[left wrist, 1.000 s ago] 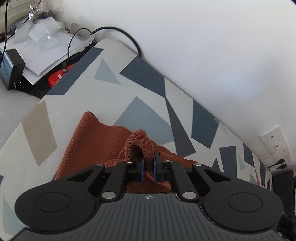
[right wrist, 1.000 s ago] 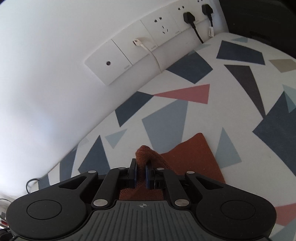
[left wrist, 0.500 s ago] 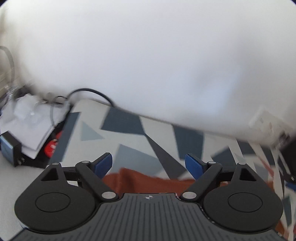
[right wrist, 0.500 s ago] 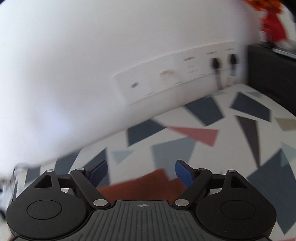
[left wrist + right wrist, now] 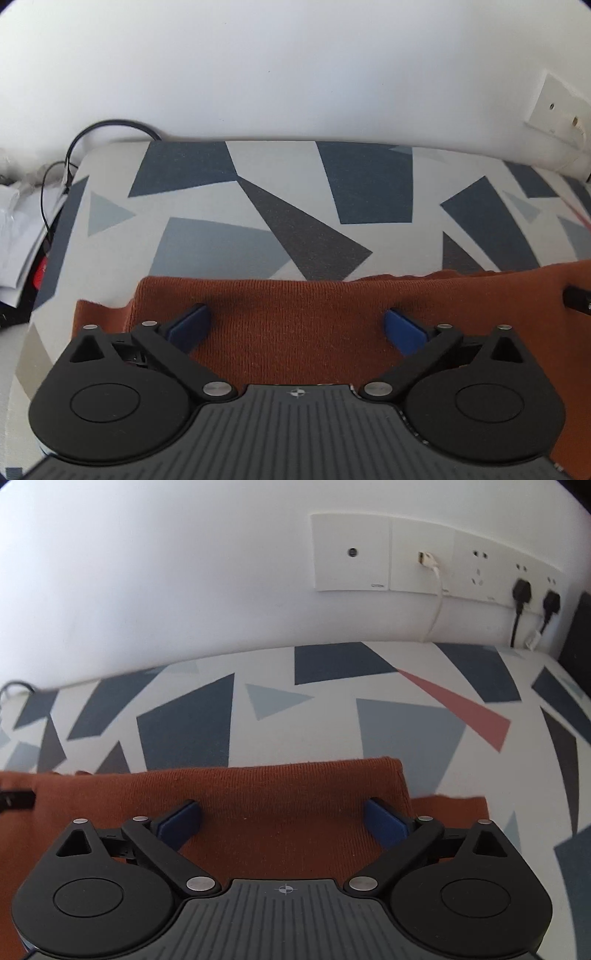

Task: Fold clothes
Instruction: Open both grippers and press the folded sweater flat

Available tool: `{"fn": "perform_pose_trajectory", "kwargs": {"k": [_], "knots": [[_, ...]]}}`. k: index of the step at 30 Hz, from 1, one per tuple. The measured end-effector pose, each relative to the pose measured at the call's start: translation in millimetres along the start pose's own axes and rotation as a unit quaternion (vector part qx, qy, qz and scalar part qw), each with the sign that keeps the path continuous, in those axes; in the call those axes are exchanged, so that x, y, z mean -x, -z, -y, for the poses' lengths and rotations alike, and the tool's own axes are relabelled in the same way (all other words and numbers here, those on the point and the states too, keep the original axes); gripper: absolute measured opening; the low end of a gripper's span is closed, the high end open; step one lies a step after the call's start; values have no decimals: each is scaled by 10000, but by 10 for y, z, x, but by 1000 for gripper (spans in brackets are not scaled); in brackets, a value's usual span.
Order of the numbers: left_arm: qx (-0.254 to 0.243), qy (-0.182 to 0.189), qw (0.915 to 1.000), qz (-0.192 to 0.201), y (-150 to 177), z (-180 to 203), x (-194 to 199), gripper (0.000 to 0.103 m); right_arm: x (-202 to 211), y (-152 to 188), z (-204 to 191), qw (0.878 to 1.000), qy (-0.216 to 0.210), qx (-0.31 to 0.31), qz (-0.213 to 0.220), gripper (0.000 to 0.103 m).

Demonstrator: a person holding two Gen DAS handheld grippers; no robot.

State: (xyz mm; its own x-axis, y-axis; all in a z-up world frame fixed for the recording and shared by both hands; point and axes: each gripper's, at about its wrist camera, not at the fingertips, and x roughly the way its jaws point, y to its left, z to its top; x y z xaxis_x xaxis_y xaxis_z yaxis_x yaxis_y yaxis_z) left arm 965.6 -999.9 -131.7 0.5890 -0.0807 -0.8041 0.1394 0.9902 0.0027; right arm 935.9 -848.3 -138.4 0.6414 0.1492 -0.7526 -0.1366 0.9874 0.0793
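Rust knit garment [image 5: 295,317] lies flat on the table [image 5: 288,184], which wears a cover of grey, navy and pink shards. Far edge of the cloth runs straight across both views; a lower layer pokes out at the left end [image 5: 99,314] and at the right end [image 5: 447,808].

Left tongs [image 5: 297,325]: jaws have just been opening and stand spread wide, blue pads [image 5: 188,325] clear of the knit, nothing pinched. Right tongs [image 5: 282,819]: the same, jaws just opened wide, pads [image 5: 384,821] over the cloth's right corner, holding nothing.

White wall [image 5: 147,572] behind; sockets [image 5: 417,554] with two black plugs [image 5: 521,590]. Black cable [image 5: 107,127] loops past the table's left end.
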Motion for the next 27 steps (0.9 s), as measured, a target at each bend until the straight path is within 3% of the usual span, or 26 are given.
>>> {"fn": "perform_pose_trajectory", "kwargs": {"k": [2, 12, 27], "knots": [[-4, -28, 10000, 42, 12, 22, -1, 103, -57, 23, -79, 9995, 148, 262, 39, 102], [69, -131, 9976, 678, 241, 55, 58, 103, -54, 83, -94, 9990, 172, 318, 255, 102], [98, -214, 9968, 760, 343, 74, 140, 103, 0, 188, -102, 9983, 221, 342, 422, 102]]}}
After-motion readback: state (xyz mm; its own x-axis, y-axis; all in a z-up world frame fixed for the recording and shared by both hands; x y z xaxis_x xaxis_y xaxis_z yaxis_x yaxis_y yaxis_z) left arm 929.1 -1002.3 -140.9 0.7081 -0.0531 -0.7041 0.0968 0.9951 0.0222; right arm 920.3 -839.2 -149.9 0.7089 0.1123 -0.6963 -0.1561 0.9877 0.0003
